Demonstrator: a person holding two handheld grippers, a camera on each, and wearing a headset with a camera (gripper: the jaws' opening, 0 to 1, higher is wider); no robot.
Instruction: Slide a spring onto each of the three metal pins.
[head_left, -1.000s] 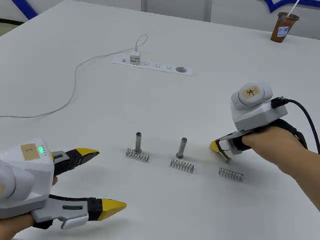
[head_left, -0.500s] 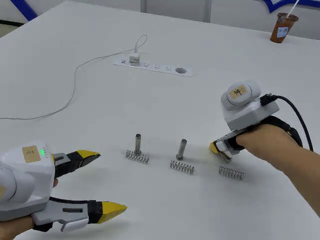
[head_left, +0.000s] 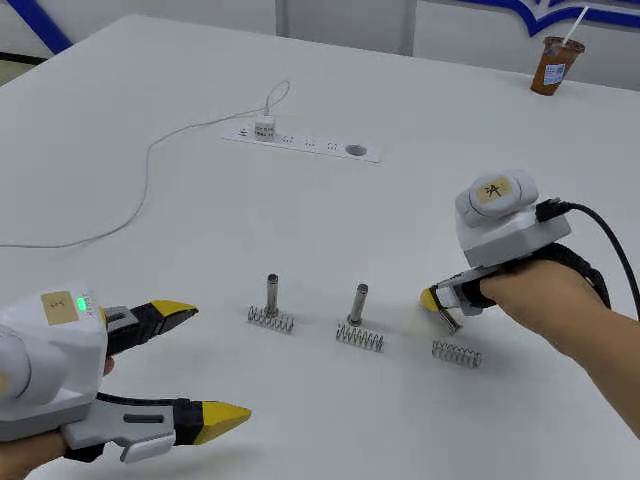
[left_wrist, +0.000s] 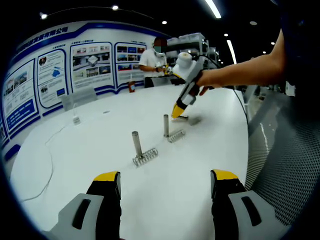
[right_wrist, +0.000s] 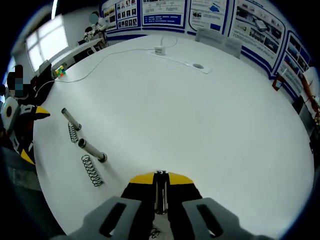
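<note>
Right gripper view: jaws of right gripper (right_wrist: 160, 179) clamp 1 pin (right_wrist: 160, 196).

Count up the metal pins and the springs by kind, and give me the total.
Metal pins: 3 (left pin and middle pin upright, held pin in the right gripper)
Springs: 3 (left spring, middle spring, right spring, all lying loose)
Total: 6

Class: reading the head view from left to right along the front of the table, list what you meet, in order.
left gripper → left spring → middle spring → right spring. The two standing pins and the right gripper, shut on the third pin, overlap springs, so they are omitted.
</note>
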